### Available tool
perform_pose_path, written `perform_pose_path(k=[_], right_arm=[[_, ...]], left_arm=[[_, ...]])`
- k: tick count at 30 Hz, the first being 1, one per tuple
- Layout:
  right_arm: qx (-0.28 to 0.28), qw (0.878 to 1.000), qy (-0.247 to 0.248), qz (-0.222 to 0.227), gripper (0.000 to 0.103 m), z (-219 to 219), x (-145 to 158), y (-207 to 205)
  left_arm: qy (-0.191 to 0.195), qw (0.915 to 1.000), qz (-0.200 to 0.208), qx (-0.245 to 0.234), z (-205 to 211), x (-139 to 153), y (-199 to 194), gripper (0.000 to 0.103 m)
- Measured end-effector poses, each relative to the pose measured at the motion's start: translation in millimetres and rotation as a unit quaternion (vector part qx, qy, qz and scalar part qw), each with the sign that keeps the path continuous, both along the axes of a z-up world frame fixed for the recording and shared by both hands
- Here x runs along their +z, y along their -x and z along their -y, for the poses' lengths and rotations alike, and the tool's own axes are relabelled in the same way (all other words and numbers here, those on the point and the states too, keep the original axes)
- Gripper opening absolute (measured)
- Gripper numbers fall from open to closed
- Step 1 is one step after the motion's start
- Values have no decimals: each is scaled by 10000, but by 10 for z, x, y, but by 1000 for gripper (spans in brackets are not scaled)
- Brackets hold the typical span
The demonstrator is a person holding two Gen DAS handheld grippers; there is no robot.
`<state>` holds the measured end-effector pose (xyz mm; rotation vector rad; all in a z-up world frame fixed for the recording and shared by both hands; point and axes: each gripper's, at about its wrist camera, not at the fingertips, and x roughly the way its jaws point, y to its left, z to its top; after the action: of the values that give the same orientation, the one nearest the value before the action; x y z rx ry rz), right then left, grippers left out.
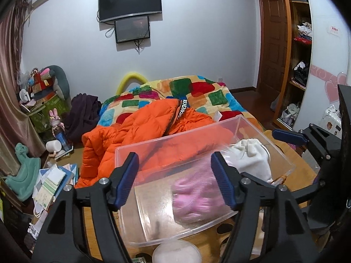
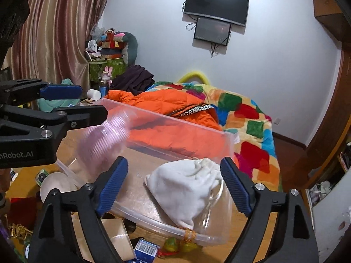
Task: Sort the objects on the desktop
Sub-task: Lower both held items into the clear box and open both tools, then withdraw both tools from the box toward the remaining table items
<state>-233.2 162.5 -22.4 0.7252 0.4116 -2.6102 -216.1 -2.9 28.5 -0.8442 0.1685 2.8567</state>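
A clear plastic bin stands on the wooden desk. Over its near side my left gripper is open. A pink ribbed thing, blurred, lies loose in the bin below its fingers, free of the pads. In the right wrist view that pink thing is a streak just off the left gripper. A white drawstring pouch rests in the bin's right end. My right gripper is open above it, pads apart from the cloth. One right finger shows beyond the pouch.
A round white lid, a cardboard box, a blue barcode box, a tape roll and small yellow-green toys crowd the desk's near side. Behind the bin lies a bed with an orange jacket.
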Motion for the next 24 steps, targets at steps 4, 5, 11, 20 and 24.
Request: perform_pose_path(k=[4, 5, 11, 20, 24], right_arm=[[-84, 9999, 42, -56, 89, -68, 58, -52], [-97, 9999, 68, -58, 90, -89, 73, -61], [-187, 9996, 87, -170, 91, -188, 158, -234], [-248, 9991, 15, -350, 91, -270, 197, -591], [-276, 9990, 88, -345, 93, -330, 179, -722]], left_arm=[[43, 9999, -101, 6, -13, 73, -91, 75], [57, 9999, -126, 13, -19, 89, -117, 78], [42, 9996, -282, 74, 0, 172, -324, 89], [-53, 9991, -320, 288, 118, 173, -685, 92], [-83, 9989, -276, 358, 172, 117, -854, 93]])
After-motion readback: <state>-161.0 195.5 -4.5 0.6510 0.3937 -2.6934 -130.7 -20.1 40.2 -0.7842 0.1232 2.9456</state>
